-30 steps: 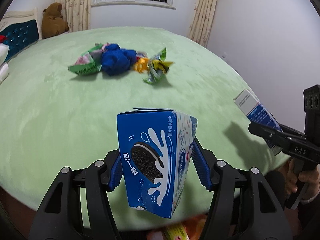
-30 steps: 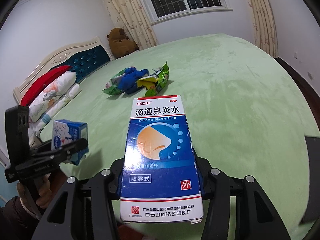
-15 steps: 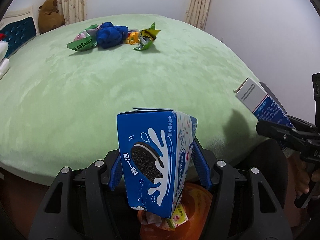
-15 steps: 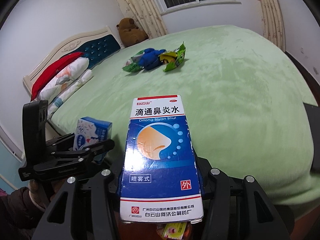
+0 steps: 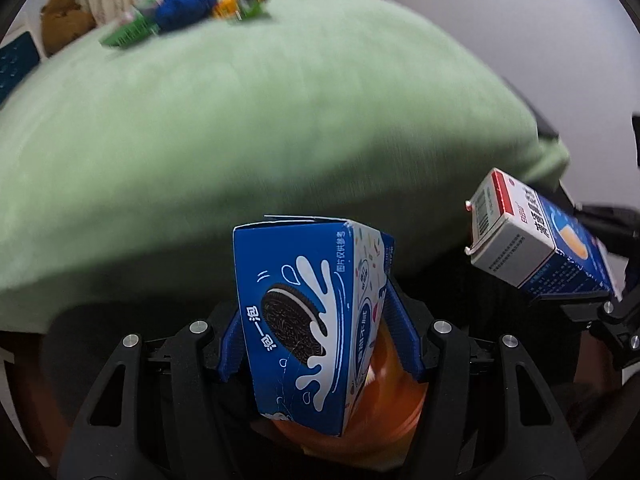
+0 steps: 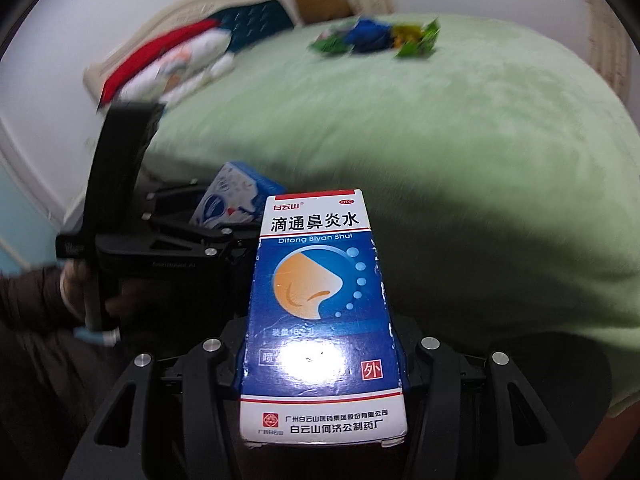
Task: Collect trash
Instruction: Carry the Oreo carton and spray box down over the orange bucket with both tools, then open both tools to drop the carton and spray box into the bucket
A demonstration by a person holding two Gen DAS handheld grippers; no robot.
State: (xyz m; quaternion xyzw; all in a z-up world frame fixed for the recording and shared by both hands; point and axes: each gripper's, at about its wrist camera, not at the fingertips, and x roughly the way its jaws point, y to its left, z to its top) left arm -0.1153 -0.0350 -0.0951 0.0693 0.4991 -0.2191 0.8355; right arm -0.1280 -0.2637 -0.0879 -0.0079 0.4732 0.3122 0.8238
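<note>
Cookie box point(image 5: 308, 320) sits pinched in the left hand-held gripper point(image 5: 318, 340) at lower centre, over an orange bin point(image 5: 384, 412); medicine box point(image 6: 320, 320) pinched in the right hand-held gripper point(image 6: 322, 356). Best to centre each above the bin before letting go.

Left wrist view: you look along the fingers, close behind the cookie box point(image 5: 308, 320), facing the bed point(image 5: 240, 120).
Right wrist view: close behind the medicine box point(image 6: 324, 320), same bed point(image 6: 460, 140).
Shared: wrapper pile point(image 5: 188, 12) point(image 6: 376, 36).

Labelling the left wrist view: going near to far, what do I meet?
Orange bin → cookie box in the left gripper → green bed cover → wrapper pile → teddy bear.
</note>
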